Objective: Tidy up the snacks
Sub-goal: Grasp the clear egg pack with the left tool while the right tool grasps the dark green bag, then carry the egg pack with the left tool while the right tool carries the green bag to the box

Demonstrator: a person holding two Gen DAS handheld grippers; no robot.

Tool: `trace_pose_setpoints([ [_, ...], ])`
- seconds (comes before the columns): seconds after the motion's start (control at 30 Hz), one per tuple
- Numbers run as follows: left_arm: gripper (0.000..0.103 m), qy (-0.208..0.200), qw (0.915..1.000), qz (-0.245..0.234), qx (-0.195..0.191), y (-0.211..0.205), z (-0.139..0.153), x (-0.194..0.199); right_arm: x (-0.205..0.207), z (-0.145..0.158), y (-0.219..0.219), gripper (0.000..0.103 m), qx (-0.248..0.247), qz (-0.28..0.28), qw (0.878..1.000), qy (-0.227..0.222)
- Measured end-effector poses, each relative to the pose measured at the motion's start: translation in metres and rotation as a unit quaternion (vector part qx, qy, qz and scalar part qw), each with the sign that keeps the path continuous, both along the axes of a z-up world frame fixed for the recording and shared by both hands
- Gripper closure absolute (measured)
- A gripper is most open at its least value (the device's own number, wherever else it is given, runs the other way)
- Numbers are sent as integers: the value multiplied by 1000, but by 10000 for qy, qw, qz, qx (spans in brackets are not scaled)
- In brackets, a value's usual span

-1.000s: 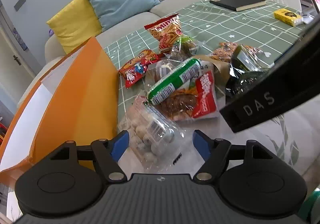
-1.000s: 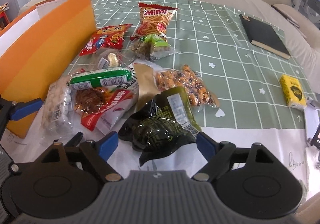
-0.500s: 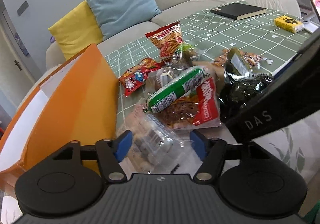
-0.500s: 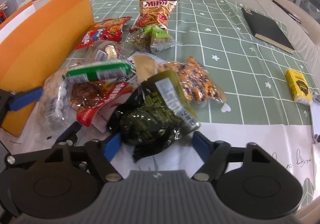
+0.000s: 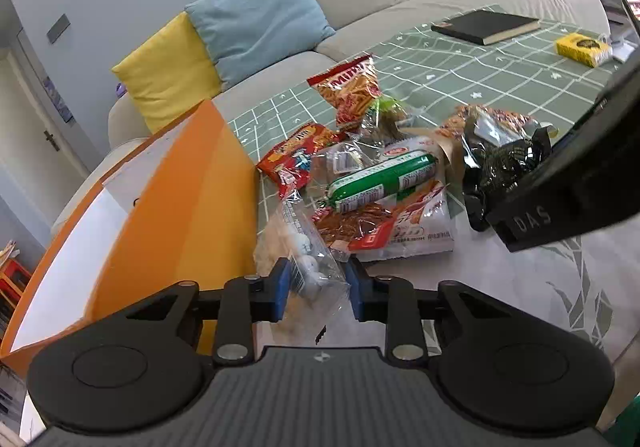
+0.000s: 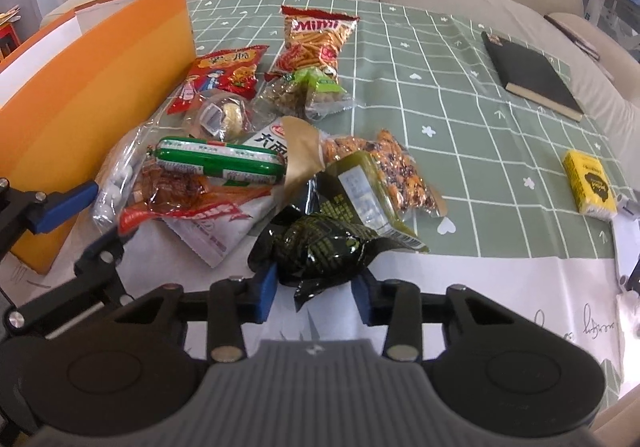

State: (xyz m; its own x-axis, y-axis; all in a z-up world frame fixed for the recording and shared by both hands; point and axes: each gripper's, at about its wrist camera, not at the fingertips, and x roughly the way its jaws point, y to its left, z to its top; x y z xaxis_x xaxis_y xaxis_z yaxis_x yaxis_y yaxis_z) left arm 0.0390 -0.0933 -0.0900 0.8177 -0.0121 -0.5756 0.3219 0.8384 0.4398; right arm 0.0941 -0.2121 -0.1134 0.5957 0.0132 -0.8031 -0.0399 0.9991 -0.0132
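Observation:
A pile of snack packets lies on the green checked tablecloth (image 6: 460,95). My left gripper (image 5: 316,289) is shut on a clear bag of white round candies (image 5: 300,247) at the pile's near left edge, next to the orange box (image 5: 168,215). My right gripper (image 6: 314,293) is shut on the near end of a dark green and black packet (image 6: 328,243). A green sausage roll (image 6: 220,161) lies on a red and white packet (image 6: 200,211). A Mimi chips bag (image 6: 316,39) lies at the far side.
The open orange box (image 6: 92,95) stands left of the pile. A black notebook (image 6: 532,75) and a yellow pack (image 6: 590,183) lie to the right. A sofa with yellow (image 5: 168,67) and blue cushions (image 5: 256,15) is behind the table.
Both grippers closed from open: the left on the clear candy bag, the right on the dark green packet. Both moved in closer to the pile.

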Motion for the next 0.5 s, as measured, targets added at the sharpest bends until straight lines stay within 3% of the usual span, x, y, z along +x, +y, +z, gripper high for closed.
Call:
trace_pose_setpoints([
  [0.5, 84, 148, 9980, 131, -606, 19, 38, -14, -21, 22, 8, 68, 95, 273, 9995, -139],
])
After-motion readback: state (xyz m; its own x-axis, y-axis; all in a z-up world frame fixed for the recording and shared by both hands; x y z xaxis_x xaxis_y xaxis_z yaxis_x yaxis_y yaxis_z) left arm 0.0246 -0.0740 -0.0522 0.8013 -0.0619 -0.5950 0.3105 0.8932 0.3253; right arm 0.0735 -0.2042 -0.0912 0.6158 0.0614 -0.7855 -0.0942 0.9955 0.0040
